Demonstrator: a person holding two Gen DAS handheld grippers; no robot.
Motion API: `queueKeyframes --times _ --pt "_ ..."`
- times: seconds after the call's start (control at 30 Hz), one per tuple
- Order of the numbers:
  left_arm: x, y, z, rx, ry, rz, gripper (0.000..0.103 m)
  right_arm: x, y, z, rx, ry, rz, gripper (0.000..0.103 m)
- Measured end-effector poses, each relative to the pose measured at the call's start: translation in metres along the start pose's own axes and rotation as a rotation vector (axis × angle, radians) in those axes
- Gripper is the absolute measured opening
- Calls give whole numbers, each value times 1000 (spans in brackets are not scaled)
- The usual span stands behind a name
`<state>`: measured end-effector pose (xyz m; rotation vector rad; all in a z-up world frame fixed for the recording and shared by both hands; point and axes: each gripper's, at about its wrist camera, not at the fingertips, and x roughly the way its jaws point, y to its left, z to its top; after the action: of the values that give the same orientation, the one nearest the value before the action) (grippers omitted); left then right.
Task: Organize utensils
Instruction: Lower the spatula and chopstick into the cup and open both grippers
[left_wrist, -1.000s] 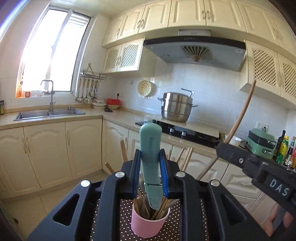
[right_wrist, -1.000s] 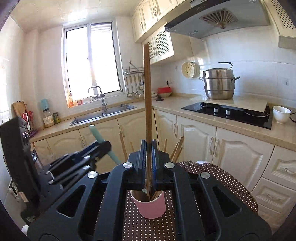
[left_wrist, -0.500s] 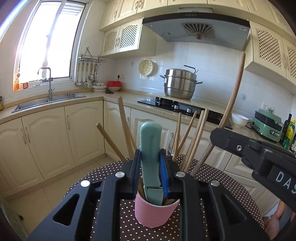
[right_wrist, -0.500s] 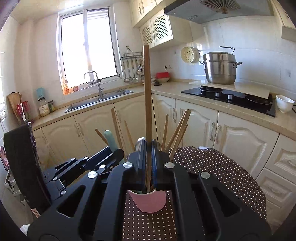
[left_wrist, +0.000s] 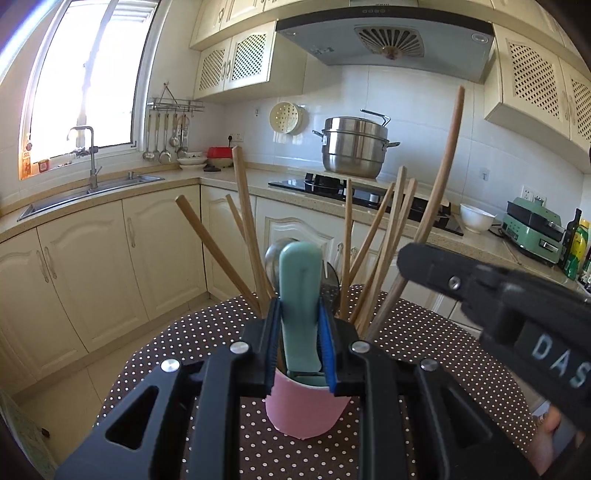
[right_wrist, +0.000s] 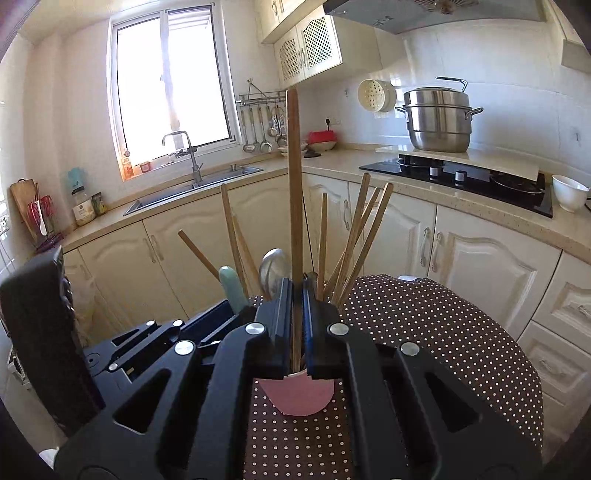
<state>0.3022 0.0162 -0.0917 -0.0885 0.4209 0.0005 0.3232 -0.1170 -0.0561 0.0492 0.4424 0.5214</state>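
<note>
Both tools have come down to the pink cup (left_wrist: 306, 410) on the dotted bench (left_wrist: 207, 332). Left gripper (left_wrist: 301, 332) grasps the teal-handled utensil (left_wrist: 300, 295); right gripper (right_wrist: 297, 325) is clenched on the long wooden stick (right_wrist: 294, 184). Both tips sit inside; release looks next.

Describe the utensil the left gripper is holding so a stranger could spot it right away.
Find the pink cup on the polka-dot table. The left gripper clamps a teal handle standing in it. It is the only thick, coloured handle among thin wooden sticks.
</note>
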Motion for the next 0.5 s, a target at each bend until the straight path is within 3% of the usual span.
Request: queueKeyframes --times 0.2,0.33,0.5 --pt "-7 3 -3 -4 -11 -21 22 2 -1 -4 8 9 0 6" --pt "-17 4 -1 0 -42 -28 42 1 0 -5 12 12 -3 6" --pt "-25 5 -1 7 -52 -15 55 0 -1 -5 18 13 -4 6"
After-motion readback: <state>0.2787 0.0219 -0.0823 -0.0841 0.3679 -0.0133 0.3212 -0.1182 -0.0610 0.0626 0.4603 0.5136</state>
